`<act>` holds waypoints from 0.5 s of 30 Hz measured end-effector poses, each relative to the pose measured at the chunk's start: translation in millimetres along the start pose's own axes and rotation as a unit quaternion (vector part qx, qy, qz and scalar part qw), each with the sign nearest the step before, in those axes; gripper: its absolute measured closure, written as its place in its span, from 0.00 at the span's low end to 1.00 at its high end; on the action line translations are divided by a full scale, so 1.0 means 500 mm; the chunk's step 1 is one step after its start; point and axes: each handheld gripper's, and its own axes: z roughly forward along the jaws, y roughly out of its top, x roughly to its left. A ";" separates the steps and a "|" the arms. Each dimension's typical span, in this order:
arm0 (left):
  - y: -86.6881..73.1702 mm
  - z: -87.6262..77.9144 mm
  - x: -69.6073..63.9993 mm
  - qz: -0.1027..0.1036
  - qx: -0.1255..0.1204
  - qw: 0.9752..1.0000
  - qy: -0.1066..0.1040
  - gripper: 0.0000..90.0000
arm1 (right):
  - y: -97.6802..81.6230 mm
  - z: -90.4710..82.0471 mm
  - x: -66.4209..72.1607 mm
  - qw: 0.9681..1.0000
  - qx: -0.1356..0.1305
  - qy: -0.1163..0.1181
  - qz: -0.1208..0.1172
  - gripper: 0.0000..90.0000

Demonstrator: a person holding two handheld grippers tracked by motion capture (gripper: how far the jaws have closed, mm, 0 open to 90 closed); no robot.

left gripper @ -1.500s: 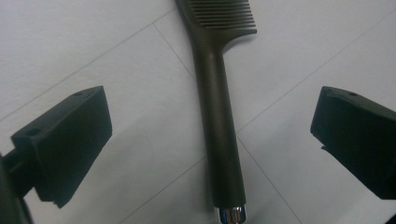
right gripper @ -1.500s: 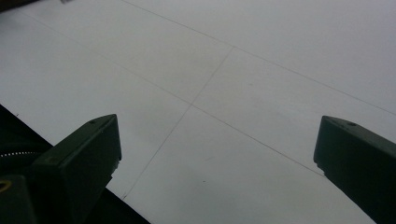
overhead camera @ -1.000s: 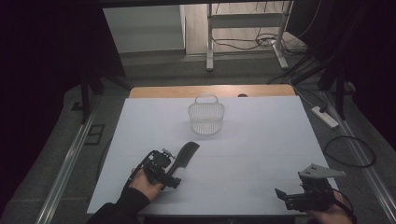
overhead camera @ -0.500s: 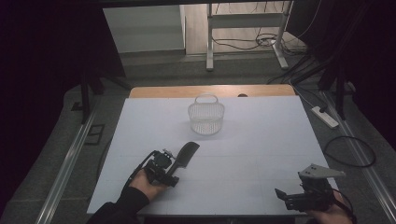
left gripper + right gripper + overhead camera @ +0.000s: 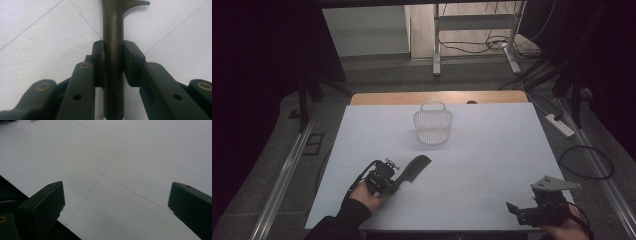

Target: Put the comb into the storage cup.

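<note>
We see the left gripper (image 5: 393, 181) at the near left of the table (image 5: 492, 150), its jaws just closed onto the handle of a dark spatula (image 5: 414, 167); in the left gripper view the pads press the handle (image 5: 113, 50) from both sides. The spatula lies flat on the table, its blade pointing far and right toward the wire basket (image 5: 432, 125), well apart from it. The right gripper (image 5: 518, 212) rests at the near right edge, jaws wide apart over bare table.

place: lab or workshop | signs: white table (image 5: 492, 150), bare floor (image 5: 377, 65), cables (image 5: 472, 46), power strip (image 5: 559, 125), metal frame (image 5: 437, 35)
</note>
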 end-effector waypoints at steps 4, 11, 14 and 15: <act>0.000 -0.001 0.000 0.001 -0.001 1.000 0.000 0.80 | 0.000 0.000 0.000 1.000 0.000 0.000 0.000 0.01; -0.002 -0.016 -0.003 0.011 -0.026 1.000 -0.008 0.80 | 0.000 0.000 0.000 1.000 0.000 0.000 0.000 0.01; -0.004 -0.025 -0.003 0.013 -0.042 0.999 -0.016 0.80 | 0.000 -0.001 0.000 1.000 -0.001 -0.001 0.000 0.01; -0.004 -0.028 -0.003 0.014 -0.048 0.999 -0.017 0.80 | 0.000 -0.001 0.000 1.000 -0.001 -0.001 0.001 0.01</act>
